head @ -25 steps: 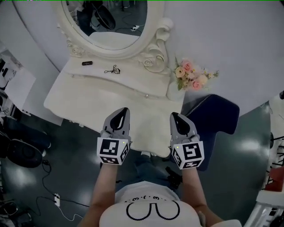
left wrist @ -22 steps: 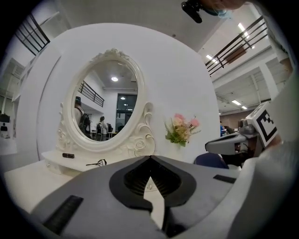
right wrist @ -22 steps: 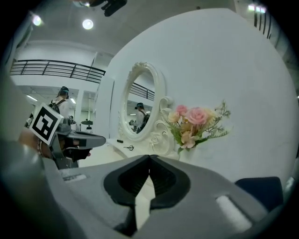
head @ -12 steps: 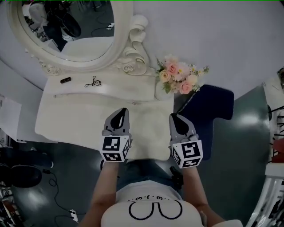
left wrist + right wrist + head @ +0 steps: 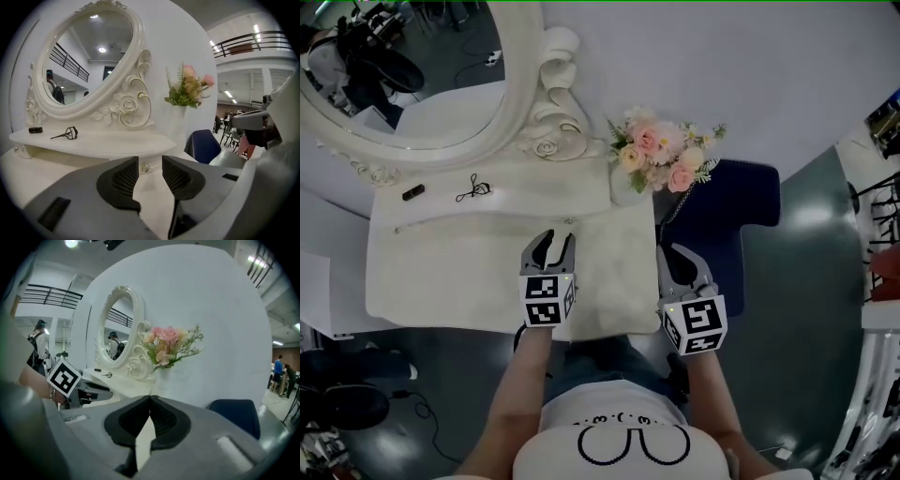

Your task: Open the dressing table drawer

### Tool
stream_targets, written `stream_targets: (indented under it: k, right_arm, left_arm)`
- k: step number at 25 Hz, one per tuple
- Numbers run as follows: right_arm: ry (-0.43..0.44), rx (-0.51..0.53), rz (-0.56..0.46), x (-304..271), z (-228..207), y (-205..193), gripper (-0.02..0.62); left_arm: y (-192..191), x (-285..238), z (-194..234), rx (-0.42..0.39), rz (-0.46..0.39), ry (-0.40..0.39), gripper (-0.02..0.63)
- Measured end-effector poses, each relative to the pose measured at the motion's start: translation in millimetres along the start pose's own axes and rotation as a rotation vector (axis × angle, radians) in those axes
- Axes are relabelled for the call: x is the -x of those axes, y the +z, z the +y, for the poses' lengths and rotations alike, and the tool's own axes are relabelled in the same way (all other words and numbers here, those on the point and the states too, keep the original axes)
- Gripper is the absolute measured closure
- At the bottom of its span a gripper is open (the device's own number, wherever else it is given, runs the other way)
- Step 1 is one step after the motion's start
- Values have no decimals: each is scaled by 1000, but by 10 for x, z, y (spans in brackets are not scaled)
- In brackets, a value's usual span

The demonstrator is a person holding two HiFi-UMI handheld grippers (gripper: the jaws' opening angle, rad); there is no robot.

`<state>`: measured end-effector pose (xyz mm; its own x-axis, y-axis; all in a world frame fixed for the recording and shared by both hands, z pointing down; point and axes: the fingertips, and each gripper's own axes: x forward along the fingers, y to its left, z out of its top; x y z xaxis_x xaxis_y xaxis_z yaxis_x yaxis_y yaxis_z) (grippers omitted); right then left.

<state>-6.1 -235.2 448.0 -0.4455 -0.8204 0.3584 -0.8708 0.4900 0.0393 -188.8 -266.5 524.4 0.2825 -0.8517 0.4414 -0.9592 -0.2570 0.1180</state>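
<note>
Dressing table (image 5: 441, 281): The white tabletop spreads out below the knob (image 5: 570, 221). A hard yank on the knob could shake the whole thing.
Mirror (image 5: 511, 103): It is oval and stands up behind the knob. It looks safe, but a big jolt might make it wobble.
Blue chair (image 5: 741, 220): It is off to the right of the knob, out of the way.
Flowers (image 5: 661, 155): They are pink, in a white vase, up and to the right of the knob. A shake or a bump from an arm could tip the vase over.
Drawer (image 5: 79, 157): It is shut. Its front sits under the little shelf, and the knob is on it. A crooked pull could make it stick.
Left tool (image 5: 555, 242): Its jaws are opening, and they are spread with nothing pinched. It sits just in front of the knob. The knob shows in the gap farther on and is not touched. If the tool shuts too soon, it will grab only air. If it goes in too high, it will bump the shelf edge.
Right tool (image 5: 677, 255): Its jaws are pressed together and it is empty. It is to the right of the knob. A swing forward could hit the vase.
Wire thing (image 5: 473, 189): It lies on the shelf, up and to the left of the knob. A shake could slide it off.
Knob: It is small, round and shiny, so it could slip out of the pads.
</note>
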Motion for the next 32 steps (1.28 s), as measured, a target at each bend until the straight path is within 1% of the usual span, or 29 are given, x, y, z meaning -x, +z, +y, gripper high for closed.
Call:
stream_targets:
  k: [5, 7, 10, 13, 14, 16, 22, 32]
  right_arm:
    - [-9, -8, 39, -120, 11, -182, 592]
    - [-5, -9, 54, -140, 19, -233, 592]
    - [-5, -2, 78, -146, -1, -299, 592]
    - [-18, 1, 93, -139, -53, -330, 592]
    - [-23, 4, 96, -134, -69, -331, 592]
    - [-30, 9, 96, -126, -92, -319, 592]
    - [-34, 19, 98, -82, -113, -318, 592]
    - [-40, 19, 80, 95, -86, -287, 592]
  left_arm:
    - [-289, -346, 110, 34, 84, 12, 454]
    - [-362, -462, 127, 46, 106, 14, 454]
    - [-382, -609, 125, 55, 117, 20, 454]
    - [-395, -702, 152, 58, 139, 48, 454]
    - [-400, -717, 156, 63, 144, 52, 463]
    - [-399, -729, 145, 67, 150, 47, 515]
    - [-404, -703, 125, 82, 162, 26, 515]
    - [-565, -425, 30, 75, 179, 22, 515]
